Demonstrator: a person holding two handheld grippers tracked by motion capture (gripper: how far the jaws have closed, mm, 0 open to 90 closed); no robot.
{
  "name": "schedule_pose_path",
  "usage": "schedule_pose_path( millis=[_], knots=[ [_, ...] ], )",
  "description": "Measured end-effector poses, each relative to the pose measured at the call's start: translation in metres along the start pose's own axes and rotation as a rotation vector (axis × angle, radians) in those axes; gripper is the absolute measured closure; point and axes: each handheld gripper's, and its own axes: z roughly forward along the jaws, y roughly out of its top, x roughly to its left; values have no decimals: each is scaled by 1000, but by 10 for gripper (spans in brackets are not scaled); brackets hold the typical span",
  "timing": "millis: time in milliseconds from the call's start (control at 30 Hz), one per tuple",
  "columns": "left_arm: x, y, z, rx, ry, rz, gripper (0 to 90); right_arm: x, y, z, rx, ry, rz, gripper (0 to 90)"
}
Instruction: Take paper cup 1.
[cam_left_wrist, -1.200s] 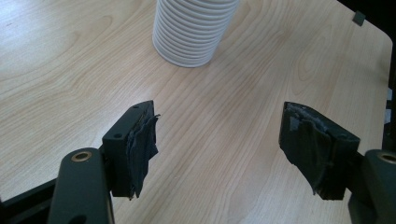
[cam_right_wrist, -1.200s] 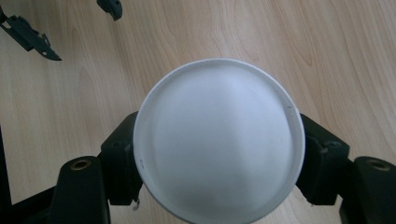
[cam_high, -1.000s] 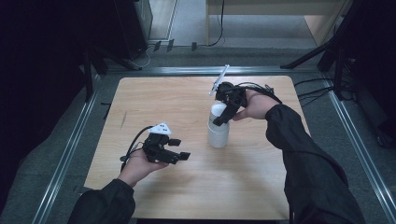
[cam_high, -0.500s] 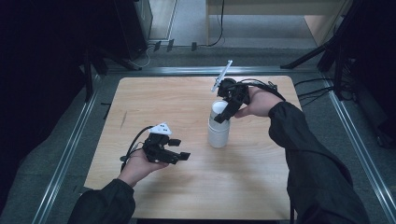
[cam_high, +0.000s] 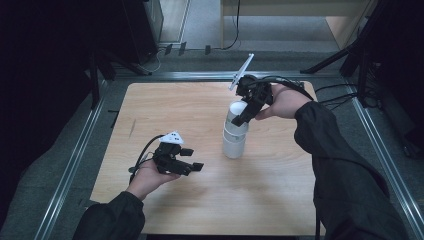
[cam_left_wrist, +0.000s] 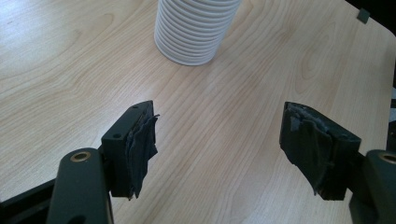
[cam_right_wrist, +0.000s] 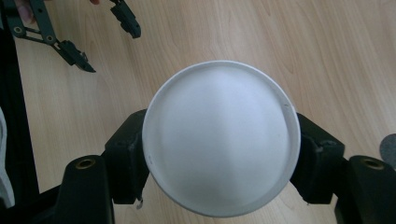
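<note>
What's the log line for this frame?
right tool: shut on top cup | stack: upright on table | left tool: open, apart

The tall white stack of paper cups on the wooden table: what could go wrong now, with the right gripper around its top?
1. The right gripper clasps the top cup of the tall white stack of paper cups; a sideways pull could tip the stack.
2. Squeezing harder may dent the thin rim.
3. Several cups may lift together, since the open left gripper rests apart and steadies nothing.
</note>
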Motion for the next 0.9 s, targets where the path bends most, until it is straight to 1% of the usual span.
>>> schedule_pose_path(
  millis=[100,233,267,467,533,567,600,667,700,767,833,900],
  knots=[
    [0,0,0,1,1,2,270,2,2,-10,-17,6,-1,318],
    [1,0,-1,0,4,1,270,6,3,-25,-30,-5,-12,318],
    [1,0,-1,-1,4,1,270,7,3,-29,-32,-7,-11,318],
    [1,0,-1,3,9,1,270,19,2,-54,-55,-31,-42,319],
    [1,0,-1,1,10,-1,270,25,1,-62,-57,-37,-43,320],
    [1,0,-1,1,10,-2,270,30,0,-68,-61,-36,-47,320],
    [1,0,-1,0,10,-1,270,33,0,-70,-70,-37,-66,321],
    [1,0,-1,-4,9,-1,270,43,-3,-77,-81,-24,-89,323],
    [1,0,-1,-6,9,1,270,46,-3,-79,-89,-24,-102,323],
    [0,0,-1,-12,8,-2,270,53,-6,-81,-89,-15,-106,325],
    [1,0,-2,-16,10,2,270,61,-10,-81,-92,-3,-118,326],
    [1,0,-3,-25,5,-2,270,69,-15,-78,-97,13,-127,325]
  ],
)
